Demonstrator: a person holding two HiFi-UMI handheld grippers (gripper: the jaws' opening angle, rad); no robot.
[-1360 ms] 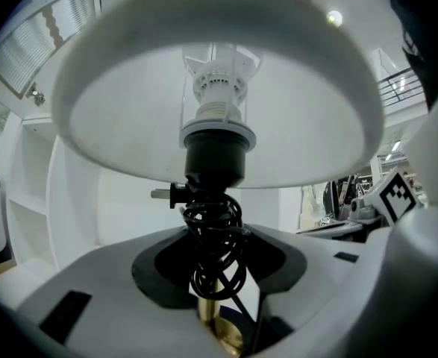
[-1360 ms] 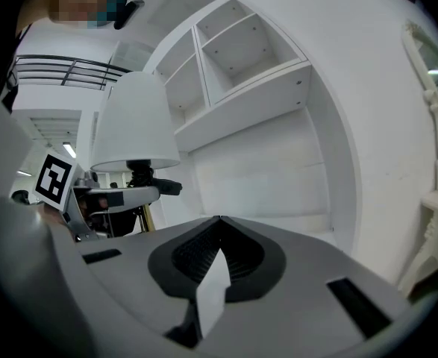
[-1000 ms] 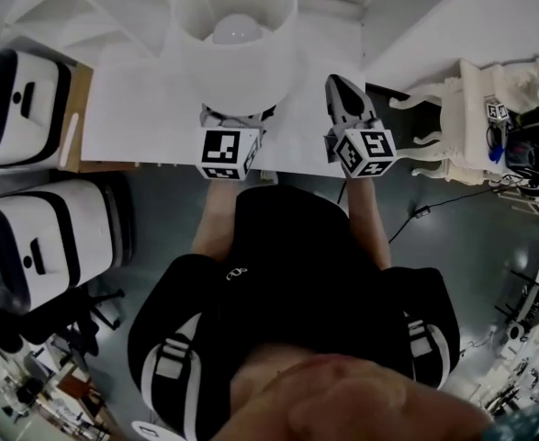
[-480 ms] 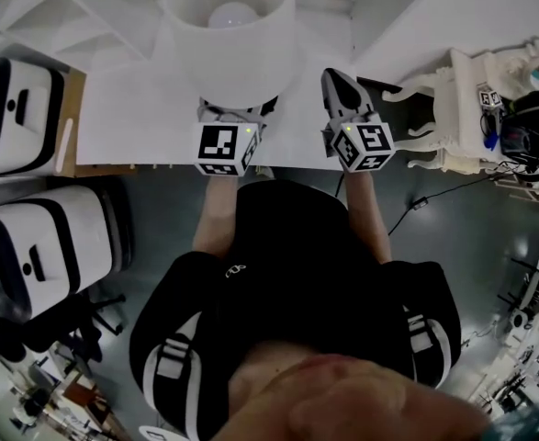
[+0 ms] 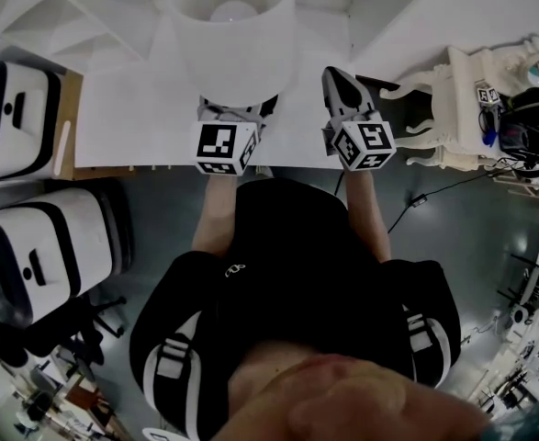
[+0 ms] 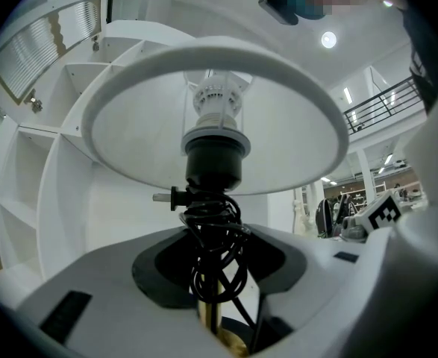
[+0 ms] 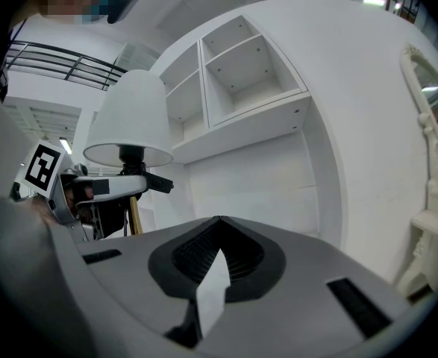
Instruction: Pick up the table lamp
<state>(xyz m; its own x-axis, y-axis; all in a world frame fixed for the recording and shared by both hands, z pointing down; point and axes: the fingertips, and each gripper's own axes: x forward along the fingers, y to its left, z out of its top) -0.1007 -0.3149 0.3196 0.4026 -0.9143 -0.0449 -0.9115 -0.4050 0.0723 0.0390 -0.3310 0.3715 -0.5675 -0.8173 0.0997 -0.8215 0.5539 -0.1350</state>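
Observation:
The table lamp has a white drum shade (image 5: 232, 35) with a bulb inside, a black socket (image 6: 215, 162) and a brass stem (image 6: 210, 321) wrapped in black cord (image 6: 215, 233). My left gripper (image 5: 237, 110) reaches under the shade and is shut on the stem, its jaws pressing on it from both sides. The right gripper view shows that grip from the side, with the left gripper (image 7: 118, 187) just below the shade (image 7: 129, 118). To the right of the lamp and clear of it, my right gripper (image 5: 338, 79) (image 7: 219, 226) is shut on nothing.
A white tabletop (image 5: 131, 99) lies under both grippers, backed by a white shelf unit (image 7: 241, 73). Two white and black boxy machines (image 5: 16, 108) (image 5: 58, 242) stand at the left. An ornate white piece of furniture (image 5: 453, 108) with cables stands at the right.
The picture has shifted a little in the head view. Both grippers keep their places and their grip.

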